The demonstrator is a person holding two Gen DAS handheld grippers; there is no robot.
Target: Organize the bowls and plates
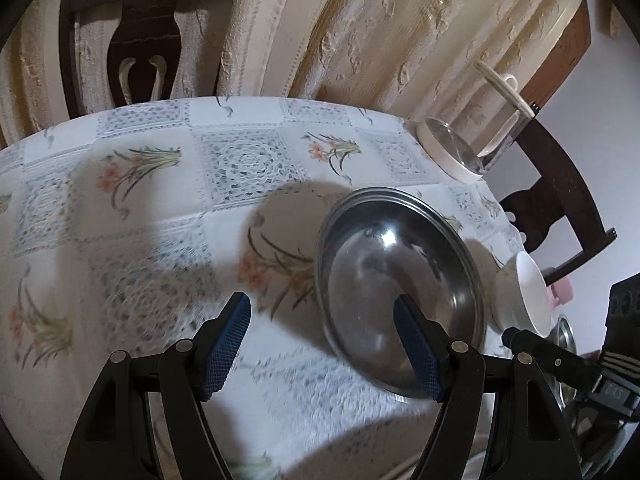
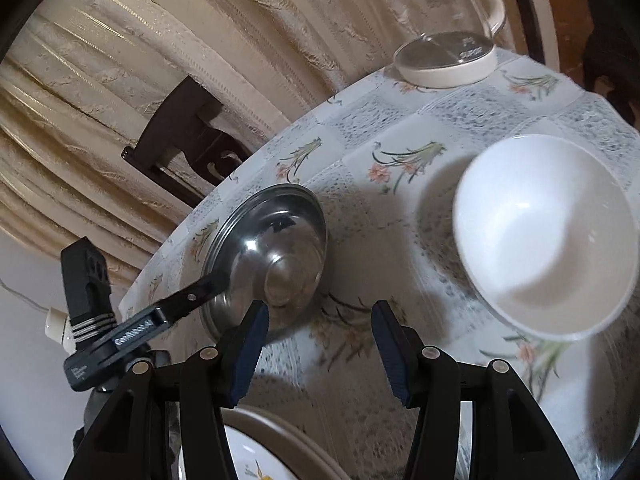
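Bowl point(image 2: 544, 236) is sitting right of wide-open, empty right jaws; left jaws, also gaping, are straddling steel dish point(image 1: 400, 280) rim, risking tipping it

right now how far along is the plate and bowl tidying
Nothing looks stacked yet. The round steel plate, the white ceramic bowl and the floral-patterned plate sit apart on the flowered tablecloth. In hand: nothing; the left tool is open with one finger over the steel plate's near rim, and the right tool is open and empty. Gathering all three is left.
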